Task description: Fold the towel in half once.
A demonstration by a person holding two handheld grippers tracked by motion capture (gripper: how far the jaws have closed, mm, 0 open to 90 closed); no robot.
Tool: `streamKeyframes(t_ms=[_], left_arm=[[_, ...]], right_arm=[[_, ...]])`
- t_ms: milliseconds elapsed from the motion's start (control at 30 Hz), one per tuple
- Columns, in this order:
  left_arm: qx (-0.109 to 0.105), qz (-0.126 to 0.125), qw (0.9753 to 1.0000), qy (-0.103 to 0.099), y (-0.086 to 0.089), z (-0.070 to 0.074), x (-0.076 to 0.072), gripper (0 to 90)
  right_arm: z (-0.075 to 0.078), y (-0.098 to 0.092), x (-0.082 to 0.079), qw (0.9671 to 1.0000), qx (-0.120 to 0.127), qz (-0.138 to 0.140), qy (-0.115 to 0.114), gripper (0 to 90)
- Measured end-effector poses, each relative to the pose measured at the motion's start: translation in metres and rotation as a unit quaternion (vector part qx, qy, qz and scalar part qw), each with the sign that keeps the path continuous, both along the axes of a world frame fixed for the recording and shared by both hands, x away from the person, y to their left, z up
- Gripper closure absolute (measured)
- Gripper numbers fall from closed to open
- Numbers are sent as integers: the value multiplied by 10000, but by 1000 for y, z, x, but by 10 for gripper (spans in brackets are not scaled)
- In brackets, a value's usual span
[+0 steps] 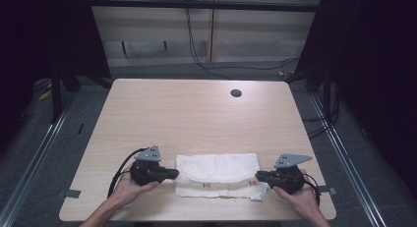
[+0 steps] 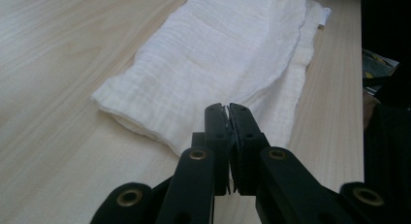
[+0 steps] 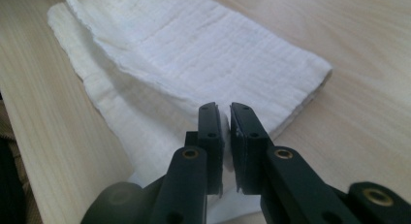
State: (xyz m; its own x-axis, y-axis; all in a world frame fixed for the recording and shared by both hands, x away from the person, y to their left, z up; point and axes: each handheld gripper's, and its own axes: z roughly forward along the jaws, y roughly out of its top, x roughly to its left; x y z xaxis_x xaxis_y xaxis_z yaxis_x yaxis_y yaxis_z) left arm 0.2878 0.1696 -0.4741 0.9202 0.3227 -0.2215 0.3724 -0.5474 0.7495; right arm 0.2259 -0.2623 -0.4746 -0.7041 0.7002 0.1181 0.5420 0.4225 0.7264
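Near table edge: person's two hands, each gripping matte black plastic tongs with brass-coloured rivets and a grey three-cornered plate on top. Left gripper (image 1: 174,174) at the left end of the white cloth (image 1: 216,169), jaws pressed together with a thin sliver of white fabric pinched at the tips, seen in the left gripper view (image 2: 228,107). Right gripper (image 1: 257,175) at the cloth's right end, jaws nearly closed, narrow gap packed with white fabric in the right gripper view (image 3: 226,110). Cloth: soft crinkled gauze weave, fine ribbed texture, folded into a long rectangle, upper layer with curved wavy edge lying over a lower layer; small red-green mark near front edge. It lies flat between the grippers, front-centre of the table (image 1: 196,109), a pale wood-grain laminate with rounded corners. Farther back: round dark grommet hole (image 1: 236,93). Beyond: black cables (image 1: 196,50) on grey floor.
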Motion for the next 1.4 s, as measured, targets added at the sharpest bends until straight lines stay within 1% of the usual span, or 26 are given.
streamKeyframes(t_ms=[33, 67, 133, 167, 233, 333, 533, 567, 633, 667, 700, 800, 867, 933, 967, 1000, 1033, 1100, 1133, 1167, 1200, 1233, 1267, 1300, 1367, 1400], left_arm=[[34, -23, 10000, 6, 0, -1, -2, 866], [-10, -19, 10000, 63, 0, -2, -2, 866], [49, -46, 10000, 53, 0, -3, -3, 855], [6, -53, 9998, 169, -1, -6, -4, 851], [124, -139, 9997, 177, -2, -7, -7, 834], [49, -282, 9993, 237, -3, -6, -10, 814], [-134, -353, 9992, 148, -2, -1, -12, 795], [-164, -267, 9994, 119, -1, 0, -9, 788], [-169, -193, 9995, 169, 1, -1, -5, 758], [-225, -125, 9995, 158, 2, -1, -3, 753], [-333, -69, 9992, 231, 3, 0, -1, 749], [-358, 15, 9992, 158, 4, 4, 1, 738], [-386, 72, 9991, 170, 6, 5, 3, 716], [-380, 114, 9991, 154, 6, 4, 5, 696], [-392, 244, 9987, 197, 7, 4, 8, 669], [-341, 329, 9987, 163, 6, 4, 10, 661], [-291, 328, 9989, 174, 4, 3, 12, 670], [-180, 351, 9991, 170, -1, 0, 16, 682], [-180, 351, 9991, 170, -1, 0, 16, 694], [37, 273, 9995, 146, -9, -6, 21, 700], [37, 273, 9995, 146, -9, -6, 21, 703], [239, 207, 9994, 163, -19, -13, 28, 701], [318, 235, 9990, 197, -22, -15, 32, 699], [286, 237, 9990, 229, -25, -16, 35, 691], [342, 184, 9988, 294, -30, -21, 36, 680], [342, 184, 9988, 294, -30, -21, 36, 670]], right_arm=[[-1, 0, -1, 10000, -34, -7, -5, 824], [-1, 0, -2, 10000, -42, -17, 19, 814], [-2, 0, -3, 10000, -20, -14, 62, 796], [-3, 0, -4, 9999, -102, -3, 55, 783], [-3, -2, -6, 10000, -12, -29, 59, 775], [-3, -3, -9, 10000, 57, -10, 51, 754], [2, -1, -8, 10000, 57, 19, -42, 685], [3, -1, -6, 10000, 62, -12, -50, 679], [3, 0, -2, 9999, 72, -72, -70, 672], [3, 0, 1, 9999, 65, -126, -61, 668], [1, 0, 5, 9999, 45, -135, -56, 664], [-2, 3, 17, 9997, -82, -219, -35, 647], [-3, 6, 23, 9995, -164, -248, -45, 636], [-4, 7, 26, 9995, -173, -246, -28, 636], [-4, 8, 32, 9997, -175, -195, 20, 653], [-4, 9, 36, 9996, -261, -119, 28, 650], [-4, 10, 41, 9995, -292, -78, 48, 644], [-4, 9, 50, 9994, -309, -167, 42, 632], [-5, 9, 54, 9992, -305, -256, 39, 621], [-5, 8, 59, 9990, -285, -343, 0, 603], [-6, 8, 63, 9987, -284, -414, 38, 591], [-8, 8, 67, 9985, -309, -452, 31, 571], [-10, 9, 70, 9980, -338, -524, 105, 545], [-12, 10, 74, 9977, -380, -541, 123, 541], [-16, 13, 79, 9977, -363, -562, 144, 540], [-17, 15, 82, 9979, -351, -524, 176, 572]])
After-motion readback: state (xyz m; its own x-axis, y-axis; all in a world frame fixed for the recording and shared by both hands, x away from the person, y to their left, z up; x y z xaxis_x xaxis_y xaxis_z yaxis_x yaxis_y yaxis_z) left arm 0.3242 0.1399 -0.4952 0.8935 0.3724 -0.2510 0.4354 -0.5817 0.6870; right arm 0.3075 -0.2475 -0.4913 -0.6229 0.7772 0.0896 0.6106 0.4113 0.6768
